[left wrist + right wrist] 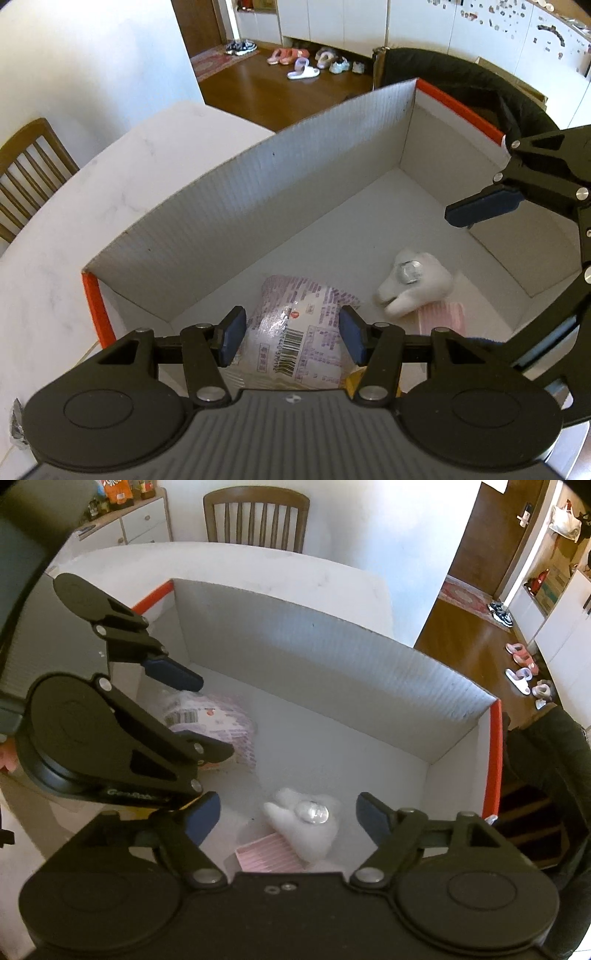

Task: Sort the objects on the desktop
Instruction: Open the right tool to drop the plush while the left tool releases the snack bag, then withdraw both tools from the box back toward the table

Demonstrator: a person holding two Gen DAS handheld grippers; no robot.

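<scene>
A white cardboard box with orange rims (258, 192) (332, 672) stands on the white table. Inside lie a purple-printed plastic packet (295, 332) (218, 716), a white tooth-shaped plush with a clear round piece on it (417, 286) (306, 823), and a pink ribbed item (443, 317) (266, 853). My left gripper (291, 338) is open, hanging above the packet and apart from it. My right gripper (288, 818) is open above the plush and holds nothing. One blue pad of the right gripper shows in the left wrist view (484, 206).
The white marble table (74, 229) extends left of the box. A wooden chair (29, 173) (258, 520) stands at the table's far side. A dark chair (461, 85) sits behind the box. Shoes (306, 61) lie on the wooden floor beyond.
</scene>
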